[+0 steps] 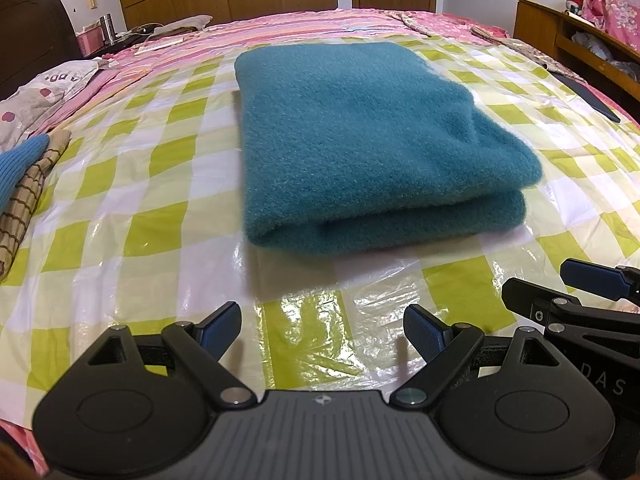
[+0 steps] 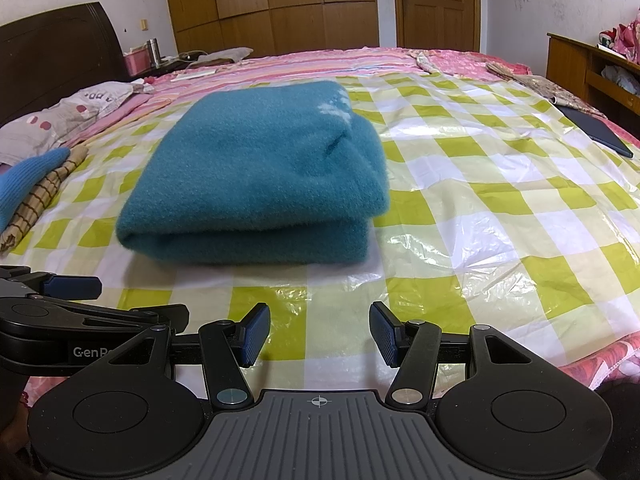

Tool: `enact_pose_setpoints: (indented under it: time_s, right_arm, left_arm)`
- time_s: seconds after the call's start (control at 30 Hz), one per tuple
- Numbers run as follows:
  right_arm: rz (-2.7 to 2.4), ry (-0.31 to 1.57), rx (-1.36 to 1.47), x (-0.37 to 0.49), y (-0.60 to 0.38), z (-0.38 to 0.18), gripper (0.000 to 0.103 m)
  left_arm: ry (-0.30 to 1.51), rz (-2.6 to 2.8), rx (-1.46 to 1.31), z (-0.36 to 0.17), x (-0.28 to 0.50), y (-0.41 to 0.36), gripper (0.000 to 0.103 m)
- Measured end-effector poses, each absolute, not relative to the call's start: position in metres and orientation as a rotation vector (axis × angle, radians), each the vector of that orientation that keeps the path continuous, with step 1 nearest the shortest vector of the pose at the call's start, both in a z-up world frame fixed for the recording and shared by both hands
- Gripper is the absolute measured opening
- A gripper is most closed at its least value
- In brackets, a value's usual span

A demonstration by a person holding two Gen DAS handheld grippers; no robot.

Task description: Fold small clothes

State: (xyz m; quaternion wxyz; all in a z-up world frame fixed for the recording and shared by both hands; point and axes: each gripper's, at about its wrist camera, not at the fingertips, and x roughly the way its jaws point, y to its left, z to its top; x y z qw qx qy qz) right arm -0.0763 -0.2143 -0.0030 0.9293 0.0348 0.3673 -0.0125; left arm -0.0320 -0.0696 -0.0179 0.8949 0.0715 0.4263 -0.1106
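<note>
I am seeing teal garment [image 1: 372, 148] lying folded on checked plastic sheet [image 1: 132, 216], at 12 o'clock from left gripper [image 1: 322, 330]. Left gripper jaws standing apart, holding nothing. Right gripper [image 2: 320, 334] also gaping, empty. Only right view is showing pale marks on garment top. Striped cloth [image 2: 38, 200] and blue knit [image 2: 24, 178] lying at 9 o'clock, dark tablet [image 2: 596, 130] at 2 o'clock.

A home bedroom: bed [image 2: 500, 184], dark headboard [image 2: 60, 52], wooden wardrobe [image 2: 272, 4]
</note>
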Motion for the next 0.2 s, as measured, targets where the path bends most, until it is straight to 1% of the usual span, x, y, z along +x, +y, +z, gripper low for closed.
enact_pose_setpoints:
  time_s: [0.2]
  right_arm:
    - [-0.026,0.752,0.071,-0.0763,-0.2142,-0.003,0.055]
  left_arm:
    - [0.884,-0.229,0.147,-0.0176,-0.0318,-0.0693,0.093]
